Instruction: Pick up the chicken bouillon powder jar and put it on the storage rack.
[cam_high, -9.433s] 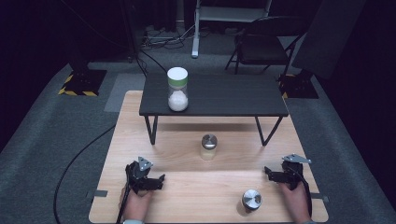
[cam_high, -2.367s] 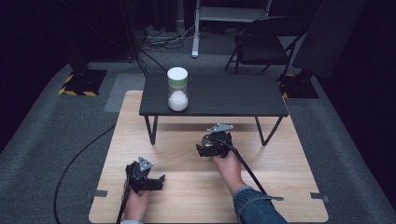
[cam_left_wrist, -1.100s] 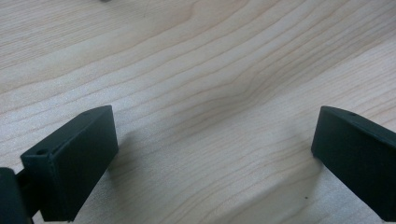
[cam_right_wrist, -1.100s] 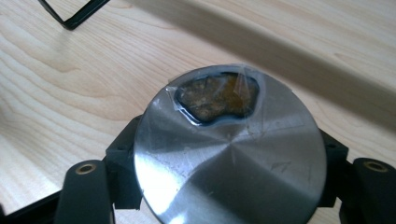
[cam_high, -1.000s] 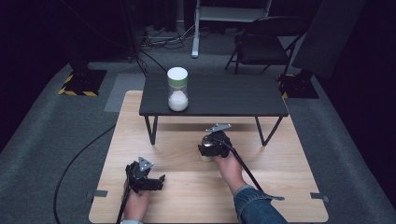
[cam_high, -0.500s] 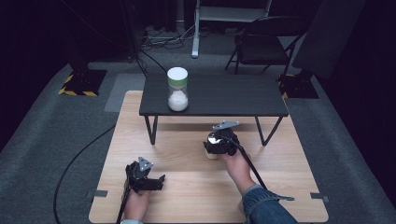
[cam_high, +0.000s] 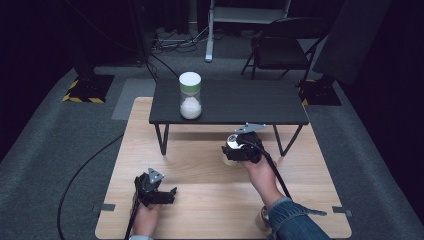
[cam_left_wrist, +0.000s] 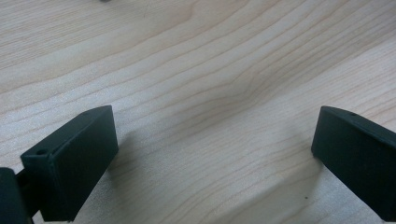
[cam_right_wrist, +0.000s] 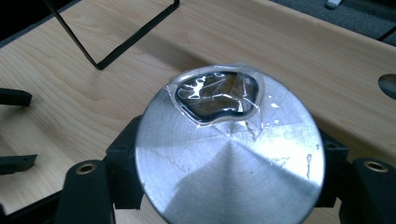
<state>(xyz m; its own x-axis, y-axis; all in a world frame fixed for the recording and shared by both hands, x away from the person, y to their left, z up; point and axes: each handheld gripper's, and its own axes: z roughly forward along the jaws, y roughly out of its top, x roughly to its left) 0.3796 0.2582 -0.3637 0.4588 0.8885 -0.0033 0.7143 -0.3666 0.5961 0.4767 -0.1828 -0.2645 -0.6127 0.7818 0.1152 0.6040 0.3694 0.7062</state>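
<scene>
Right gripper (cam_high: 240, 150) jaws clamp the metal-lidded jar (cam_right_wrist: 229, 154) below the black bench (cam_high: 230, 102); left gripper (cam_left_wrist: 210, 154) jaws open, empty. Rising carelessly, the smooth jar could strike the bench edge or slip.

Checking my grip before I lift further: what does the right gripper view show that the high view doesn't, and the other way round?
Right gripper view: clear tape over a dark opening in the jar's metal lid, jaws pressed on both sides. High view: the jar with a white lid on the black table, and the left gripper low over the wooden board. Both: the right gripper shut on the jar, and the board.
</scene>
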